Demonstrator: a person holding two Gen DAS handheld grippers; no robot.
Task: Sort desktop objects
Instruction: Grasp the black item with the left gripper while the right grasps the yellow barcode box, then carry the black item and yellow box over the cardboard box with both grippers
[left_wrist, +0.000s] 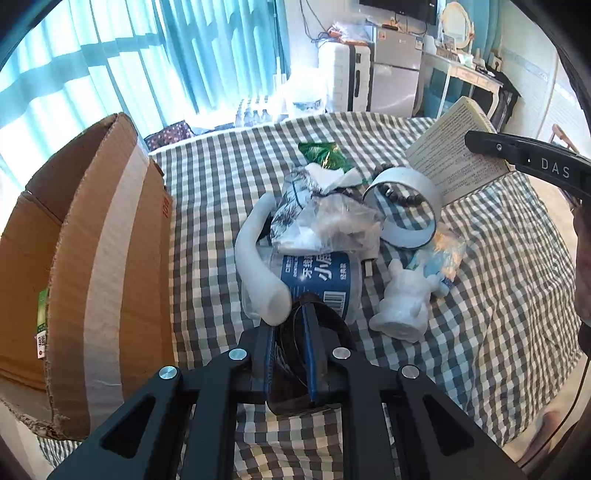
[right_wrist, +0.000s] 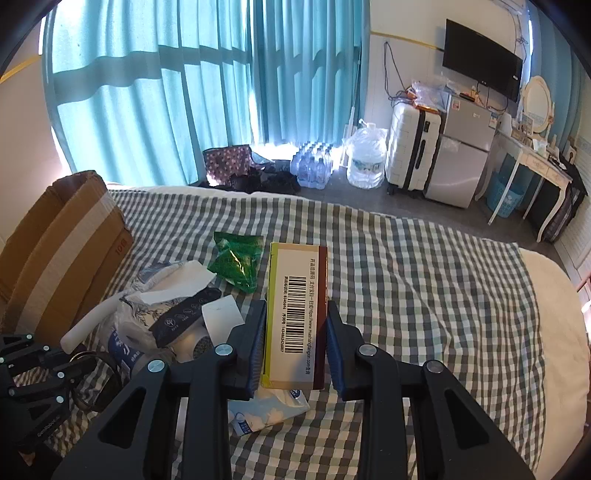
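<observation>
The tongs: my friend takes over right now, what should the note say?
Left tongs: shut on a dark glossy strap, lifted off the checked bedcover.
Right tongs: shut on a barcode box, held above the bed.
Cardboard box: stands open at the left.
Done: two things picked up.
Left: blue-label bottle, white figurine, tape ring, green packet, plastic bags and wipes pack lie unsorted in the pile.

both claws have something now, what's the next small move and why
Probably swing the left claw toward the open cardboard box beside it. It is shut on a dark ring-shaped strap, clear of the pile, and the box is the only container in view. The right claw grips a barcoded box and can follow.
</observation>
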